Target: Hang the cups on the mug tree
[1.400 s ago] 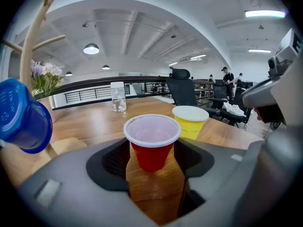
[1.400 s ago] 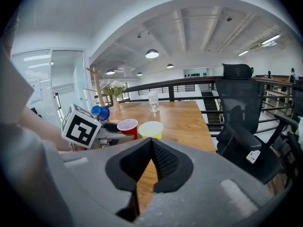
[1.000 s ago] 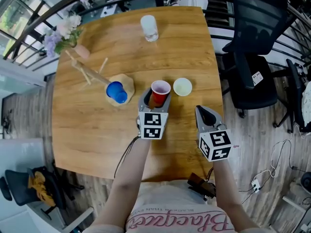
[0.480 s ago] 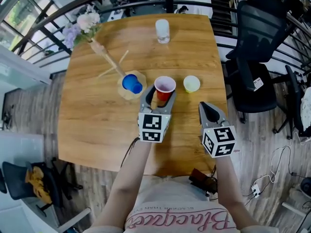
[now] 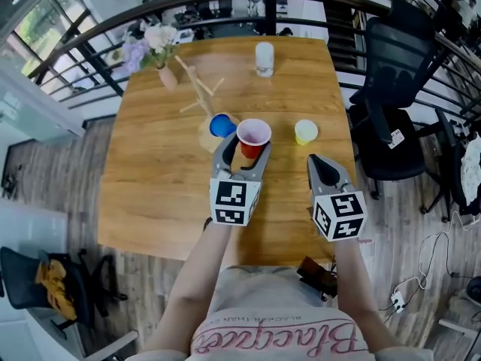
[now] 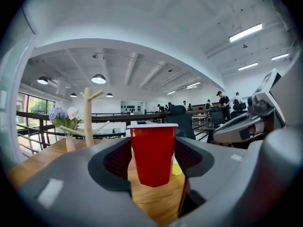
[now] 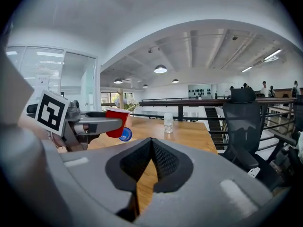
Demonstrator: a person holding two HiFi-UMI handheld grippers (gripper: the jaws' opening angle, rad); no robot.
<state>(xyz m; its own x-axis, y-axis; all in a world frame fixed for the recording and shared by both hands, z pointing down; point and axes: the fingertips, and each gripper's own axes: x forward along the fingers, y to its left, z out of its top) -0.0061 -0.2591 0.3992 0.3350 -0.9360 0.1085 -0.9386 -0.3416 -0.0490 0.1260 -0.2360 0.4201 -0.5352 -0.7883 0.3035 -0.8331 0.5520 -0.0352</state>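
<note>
Risk: on the desk point(image 5: 150, 164) the slim tree point(image 5: 201, 92) already carries a blue cup point(image 5: 221, 125). A knock from the left hand-held gripper point(image 5: 244, 149) could tip it, and a thin-walled cup may slip. That gripper pinches the red cup point(image 5: 253, 132) upright, just right of the tree. The right hand-held gripper point(image 5: 323, 170) is pressed together, empty.

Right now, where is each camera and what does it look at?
Head view: on the person's head, facing steeply down at the table; forearms, left gripper, right gripper show.
Left gripper view: on the left gripper, facing the mug tree; its jaws clamp the red cup.
Right gripper view: on the right gripper, facing across the table; its shut, empty jaws show.
Shared: all see the red cup.
</note>
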